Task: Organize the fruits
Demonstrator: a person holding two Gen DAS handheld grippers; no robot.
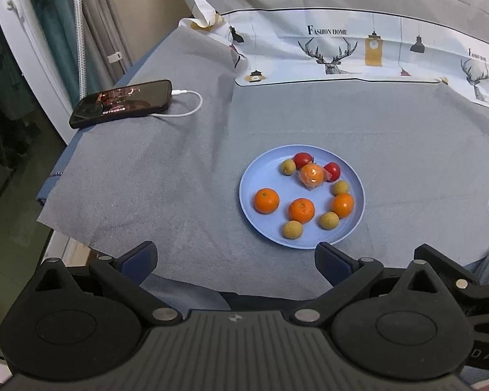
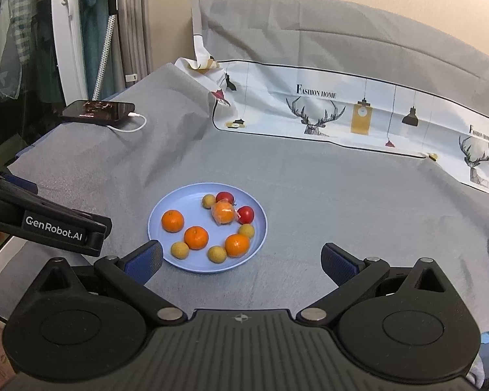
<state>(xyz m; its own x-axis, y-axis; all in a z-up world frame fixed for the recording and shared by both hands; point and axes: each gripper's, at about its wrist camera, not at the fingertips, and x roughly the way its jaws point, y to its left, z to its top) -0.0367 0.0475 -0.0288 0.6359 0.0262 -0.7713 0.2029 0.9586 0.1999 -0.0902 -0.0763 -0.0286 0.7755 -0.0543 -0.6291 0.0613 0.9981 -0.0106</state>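
A light blue plate (image 1: 267, 228) (image 2: 166, 205) lies on the grey cloth and holds several fruits: three bare oranges (image 1: 266, 200) (image 2: 172, 221), a plastic-wrapped orange (image 1: 311, 175) (image 2: 224, 212), two red fruits (image 1: 302, 159) (image 2: 245, 214) and several small tan fruits (image 1: 292, 229) (image 2: 179, 249). My left gripper (image 1: 236, 259) is open and empty, hovering at the plate's near-left edge. My right gripper (image 2: 241, 260) is open and empty too, just in front of the plate's near rim. The left gripper's body (image 2: 49, 224) shows at the left of the right wrist view.
A black phone (image 1: 122, 102) (image 2: 97, 110) with a white cable (image 1: 185, 104) lies at the table's far left corner. A deer-printed white cloth (image 1: 342, 55) (image 2: 342, 114) runs along the back. The table edge drops off at the left.
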